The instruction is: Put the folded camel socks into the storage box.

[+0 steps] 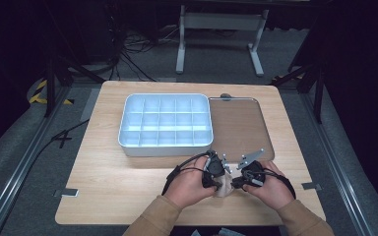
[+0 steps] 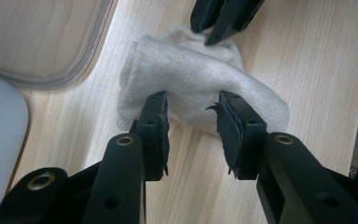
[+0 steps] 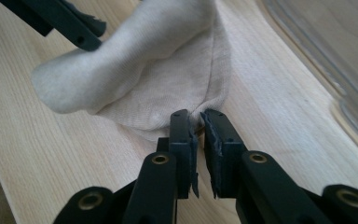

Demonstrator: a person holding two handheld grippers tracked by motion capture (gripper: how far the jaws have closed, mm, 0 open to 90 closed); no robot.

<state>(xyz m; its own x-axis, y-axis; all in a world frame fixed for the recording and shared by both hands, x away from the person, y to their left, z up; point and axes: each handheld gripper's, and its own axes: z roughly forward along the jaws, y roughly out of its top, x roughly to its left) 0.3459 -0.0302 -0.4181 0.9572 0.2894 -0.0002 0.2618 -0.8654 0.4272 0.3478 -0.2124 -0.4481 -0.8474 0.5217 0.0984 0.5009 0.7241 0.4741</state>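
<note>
Right gripper [image 3: 198, 123] fingers pinching sock [image 3: 135, 65]

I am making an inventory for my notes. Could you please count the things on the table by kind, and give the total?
Divided white bin: 1
Clear flat tray: 1
Beige sock: 1
Hand-held grippers: 2, the left gripper and the right gripper
Total: 5
</note>
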